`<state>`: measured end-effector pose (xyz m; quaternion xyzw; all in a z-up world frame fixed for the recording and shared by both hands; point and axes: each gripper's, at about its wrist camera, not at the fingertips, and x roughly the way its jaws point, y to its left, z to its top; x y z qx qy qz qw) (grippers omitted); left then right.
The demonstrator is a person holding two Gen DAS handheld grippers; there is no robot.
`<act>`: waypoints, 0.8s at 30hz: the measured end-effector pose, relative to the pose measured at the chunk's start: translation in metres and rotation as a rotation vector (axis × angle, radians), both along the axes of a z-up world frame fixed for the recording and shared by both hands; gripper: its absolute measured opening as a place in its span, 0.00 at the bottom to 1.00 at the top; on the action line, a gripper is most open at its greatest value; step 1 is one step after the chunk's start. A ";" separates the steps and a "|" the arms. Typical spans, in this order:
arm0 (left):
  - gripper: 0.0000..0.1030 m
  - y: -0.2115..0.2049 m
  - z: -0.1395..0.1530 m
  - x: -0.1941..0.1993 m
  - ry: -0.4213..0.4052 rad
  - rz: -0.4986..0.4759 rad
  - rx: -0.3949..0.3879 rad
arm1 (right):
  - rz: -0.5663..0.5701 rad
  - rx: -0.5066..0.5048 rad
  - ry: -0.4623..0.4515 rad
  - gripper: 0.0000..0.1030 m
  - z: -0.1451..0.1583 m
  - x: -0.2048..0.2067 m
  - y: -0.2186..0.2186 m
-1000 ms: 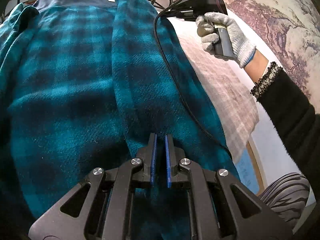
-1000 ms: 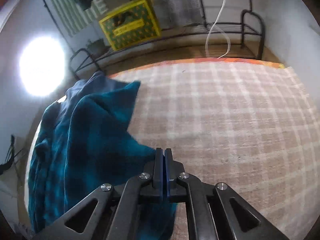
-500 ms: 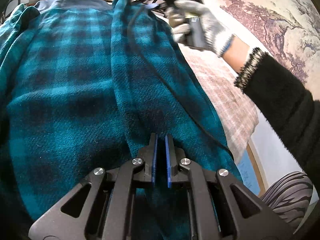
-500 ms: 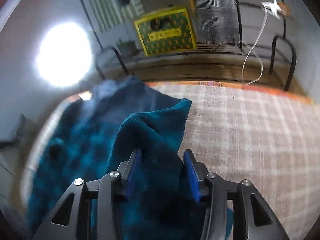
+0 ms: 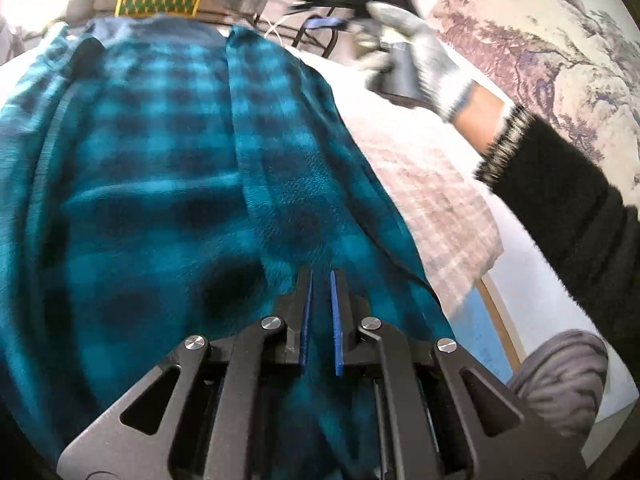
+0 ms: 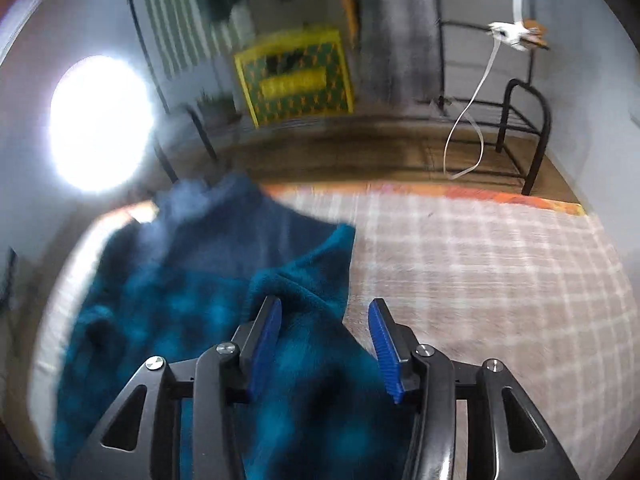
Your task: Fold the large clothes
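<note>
Two grippers work over one big blue checked fleece (image 5: 152, 184), which lies spread on a pale checked sheet (image 5: 432, 184), its long way running off from the person toward the far end. On the left, the left gripper (image 5: 320, 320) has its fingers almost together, and the near edge of the fleece sits in that thin gap; I think they pinch it. On the right, the right gripper (image 6: 326, 344) has just been opening. Its fingers stand apart with a fold of fleece lying loose between them, not squeezed. The cloth spreads away to the left of it. The left gripper is nearer for the next fold.
</note>
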<state>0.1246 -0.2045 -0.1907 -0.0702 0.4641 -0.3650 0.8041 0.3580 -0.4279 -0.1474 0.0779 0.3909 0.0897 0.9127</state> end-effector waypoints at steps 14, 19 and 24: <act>0.05 -0.014 0.019 -0.103 -0.111 -0.120 0.047 | -0.044 0.117 -0.263 0.69 0.125 -0.258 -0.082; 0.47 -0.079 0.011 -0.123 -0.201 -0.214 0.153 | -0.092 0.139 -0.273 0.70 0.133 -0.322 -0.111; 0.55 -0.130 -0.014 -0.127 -0.290 -0.255 0.302 | -0.138 0.167 -0.254 0.70 0.120 -0.358 -0.144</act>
